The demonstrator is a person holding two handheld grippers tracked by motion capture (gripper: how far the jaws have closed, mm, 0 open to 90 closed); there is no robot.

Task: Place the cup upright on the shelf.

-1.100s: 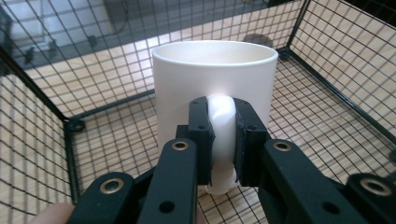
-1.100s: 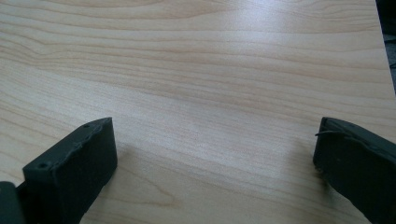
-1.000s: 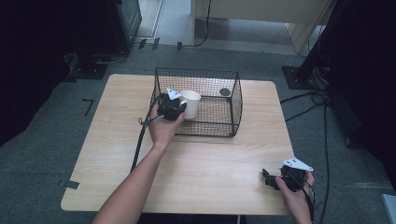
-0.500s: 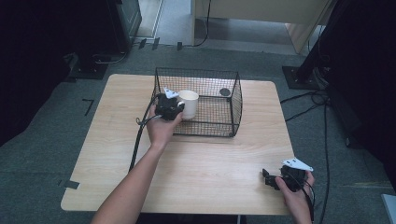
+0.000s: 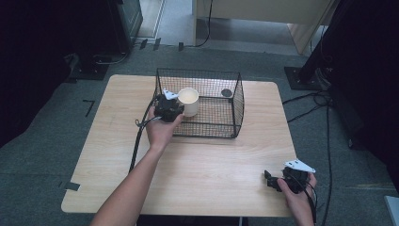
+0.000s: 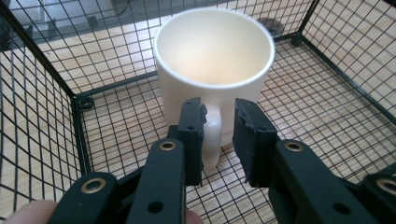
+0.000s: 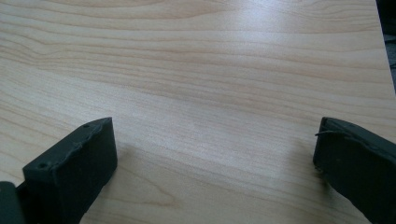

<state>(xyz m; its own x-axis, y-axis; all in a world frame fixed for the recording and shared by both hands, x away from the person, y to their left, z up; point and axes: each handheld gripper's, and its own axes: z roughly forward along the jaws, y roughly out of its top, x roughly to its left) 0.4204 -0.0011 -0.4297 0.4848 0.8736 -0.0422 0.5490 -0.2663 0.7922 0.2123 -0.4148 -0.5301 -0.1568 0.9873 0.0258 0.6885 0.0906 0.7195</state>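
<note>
- Left gripper [image 6: 218,122] jaws just opening, slightly apart around mug [image 6: 214,60] handle, one pad touching, other clear.
- Mug upright in wire basket [image 5: 237,101], left side.
- Right gripper [image 5: 273,181] wide open, holding nothing, near table [image 5: 117,136] front right corner.

High view down over table [image 5: 117,141] — gripper views close, mug [image 6: 215,60] shared.

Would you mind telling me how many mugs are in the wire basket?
1. The mug stands upright at the left end of the basket, its handle between the left gripper jaws.

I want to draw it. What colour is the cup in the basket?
Creamy white cup, clearest in the left gripper view.
</note>
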